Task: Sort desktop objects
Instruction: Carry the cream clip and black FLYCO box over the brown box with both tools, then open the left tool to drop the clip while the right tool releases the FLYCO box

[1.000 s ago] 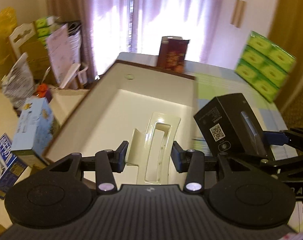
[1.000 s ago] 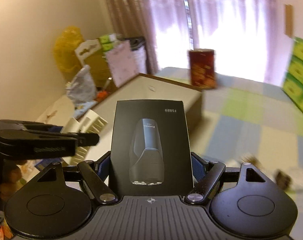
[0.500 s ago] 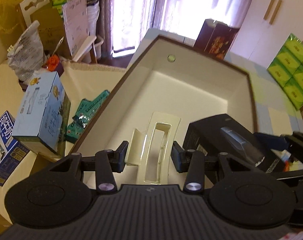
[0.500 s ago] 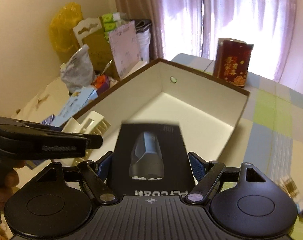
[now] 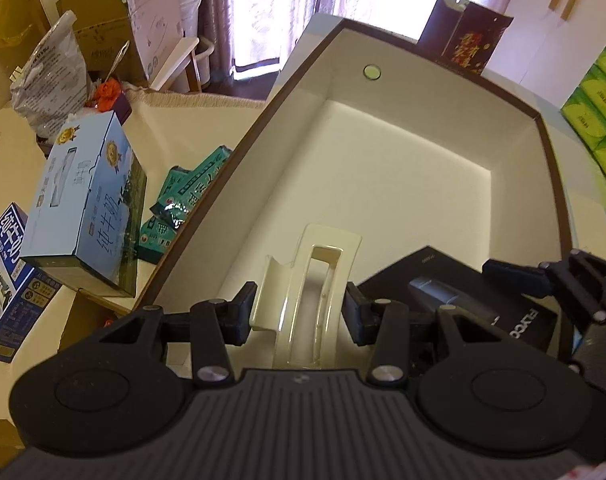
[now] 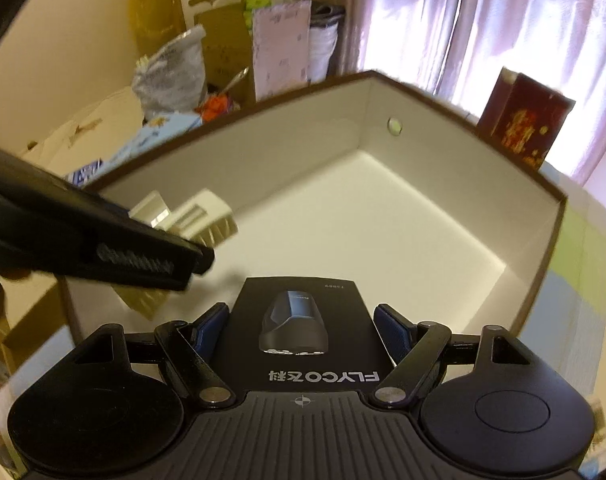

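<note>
A large open storage box (image 5: 239, 152) with a brown rim and white inside fills both views. My left gripper (image 5: 299, 308) is shut on a cream hair claw clip (image 5: 327, 256), held low over the box's near left part. My right gripper (image 6: 301, 320) is shut on a black FLYCO shaver box (image 6: 303, 296), tilted nearly flat just above the storage box's floor (image 6: 363, 232). The shaver box (image 5: 443, 292) sits right beside the clip in the left wrist view. In the right wrist view, the left gripper's body (image 6: 143, 256) and the clip (image 6: 203, 216) cross the left side.
A dark red carton (image 5: 467, 36) stands behind the storage box. Green tissue packs (image 5: 599, 104) are stacked at the right. Left of the box lie a blue milk carton (image 5: 83, 200), green packets (image 5: 187, 196) and piled bags. A checked tablecloth (image 6: 583, 264) lies to the right.
Both grippers have moved forward and tipped down into the storage box. The shaver box went from upright to nearly flat near the floor. The clip stays gripped.
</note>
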Tool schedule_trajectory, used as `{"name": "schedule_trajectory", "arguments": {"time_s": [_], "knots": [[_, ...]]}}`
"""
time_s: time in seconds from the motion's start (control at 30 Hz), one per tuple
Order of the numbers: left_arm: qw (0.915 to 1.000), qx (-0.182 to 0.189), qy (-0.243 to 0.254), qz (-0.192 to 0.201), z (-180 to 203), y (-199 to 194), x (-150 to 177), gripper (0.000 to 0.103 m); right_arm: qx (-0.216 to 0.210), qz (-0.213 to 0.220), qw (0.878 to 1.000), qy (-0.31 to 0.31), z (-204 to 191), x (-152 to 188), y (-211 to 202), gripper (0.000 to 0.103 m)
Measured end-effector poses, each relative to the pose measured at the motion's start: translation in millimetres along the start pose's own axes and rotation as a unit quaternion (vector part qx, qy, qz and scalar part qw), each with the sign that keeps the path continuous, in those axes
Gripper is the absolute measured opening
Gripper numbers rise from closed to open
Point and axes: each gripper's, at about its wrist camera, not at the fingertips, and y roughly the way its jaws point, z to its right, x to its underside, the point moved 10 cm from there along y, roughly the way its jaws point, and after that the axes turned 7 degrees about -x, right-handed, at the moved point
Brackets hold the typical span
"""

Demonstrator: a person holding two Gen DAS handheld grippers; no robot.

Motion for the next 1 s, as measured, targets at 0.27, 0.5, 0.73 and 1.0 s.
{"name": "schedule_trajectory", "arguments": {"time_s": [0.27, 0.5, 0.73, 1.0], "knots": [[0.9997, -0.003, 0.005, -0.024, -0.5, 14.0, 4.3, 0.039, -0.012, 0.002, 1.000, -0.007, 8.3, -6.3, -5.4, 0.099], [0.9996, -0.008, 0.022, -0.018, 4.4, 12.5, -0.5, 0.048, -0.027, -0.008, 0.999, -0.018, 7.7, -2.1, -6.9, 0.101], [0.9994, -0.010, 0.032, -0.011, 8.6, 5.4, -0.1, 0.054, -0.036, -0.004, 0.999, -0.011, 8.6, -1.6, -15.7, 0.101], [0.9994, -0.010, 0.034, -0.002, 10.8, -7.0, 2.2, 0.058, -0.040, -0.001, 0.999, -0.013, 4.3, 2.1, -24.5, 0.101]]}}
